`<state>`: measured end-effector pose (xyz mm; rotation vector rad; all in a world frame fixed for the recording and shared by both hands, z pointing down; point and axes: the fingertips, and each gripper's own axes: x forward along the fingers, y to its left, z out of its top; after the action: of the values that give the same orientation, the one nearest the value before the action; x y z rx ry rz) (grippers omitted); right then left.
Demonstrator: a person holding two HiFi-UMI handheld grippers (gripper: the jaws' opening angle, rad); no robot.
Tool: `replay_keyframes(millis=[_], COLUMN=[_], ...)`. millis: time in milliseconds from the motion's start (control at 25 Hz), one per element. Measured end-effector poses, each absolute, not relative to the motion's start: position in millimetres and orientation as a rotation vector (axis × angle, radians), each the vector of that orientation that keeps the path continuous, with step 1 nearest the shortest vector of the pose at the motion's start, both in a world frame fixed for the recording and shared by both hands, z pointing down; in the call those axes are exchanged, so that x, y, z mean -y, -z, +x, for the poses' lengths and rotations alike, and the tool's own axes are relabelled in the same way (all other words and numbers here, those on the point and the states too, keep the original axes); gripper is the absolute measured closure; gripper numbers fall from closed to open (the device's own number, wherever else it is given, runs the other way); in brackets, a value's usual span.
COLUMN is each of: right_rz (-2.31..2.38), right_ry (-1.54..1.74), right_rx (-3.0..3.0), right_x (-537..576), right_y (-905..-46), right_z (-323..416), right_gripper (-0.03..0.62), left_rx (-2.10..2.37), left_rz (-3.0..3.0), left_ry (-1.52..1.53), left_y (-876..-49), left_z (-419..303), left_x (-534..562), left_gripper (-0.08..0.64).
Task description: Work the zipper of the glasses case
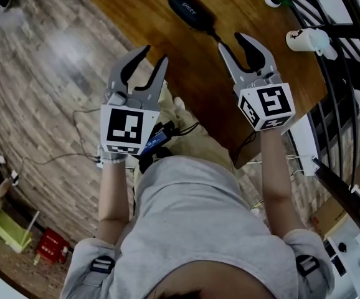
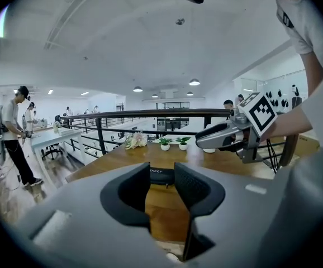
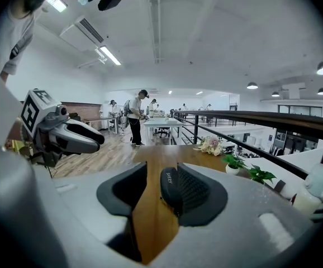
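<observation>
The black oval glasses case (image 1: 191,10) lies on the wooden table (image 1: 136,17), at its far side. In the head view both grippers hang in the air on the near side of the case and touch nothing. My left gripper (image 1: 154,55) is open and empty over the table's near left edge. My right gripper (image 1: 232,41) is open too, its tips just short of the case's near end. In the left gripper view the case (image 2: 162,176) shows far off between the jaws. In the right gripper view the case (image 3: 169,190) lies close ahead, by the right jaw.
A white figurine (image 1: 307,39) stands at the table's right edge by a black railing (image 1: 348,73). Small potted plants (image 2: 165,144) and a flower bunch (image 2: 134,141) sit along the far edge. People (image 3: 139,116) work at distant tables. Cables trail on the floor (image 1: 43,80) below.
</observation>
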<state>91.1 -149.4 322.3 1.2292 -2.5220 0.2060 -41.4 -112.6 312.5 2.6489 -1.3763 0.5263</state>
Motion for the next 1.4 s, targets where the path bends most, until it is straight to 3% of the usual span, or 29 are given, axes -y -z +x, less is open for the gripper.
replay_keyframes(millis=[1400], right_rz=[0.944], right_ry=[-0.513], right_rx=[2.366], right_x=[255.5], right_y=[-454.4], right_z=[52.9], right_gripper=[0.41], left_rx=[1.037], left_rz=[2.631], left_ry=[-0.717], left_y=[-424.8], left_z=[2.1], left_x=[204.1], left_gripper=[0.39])
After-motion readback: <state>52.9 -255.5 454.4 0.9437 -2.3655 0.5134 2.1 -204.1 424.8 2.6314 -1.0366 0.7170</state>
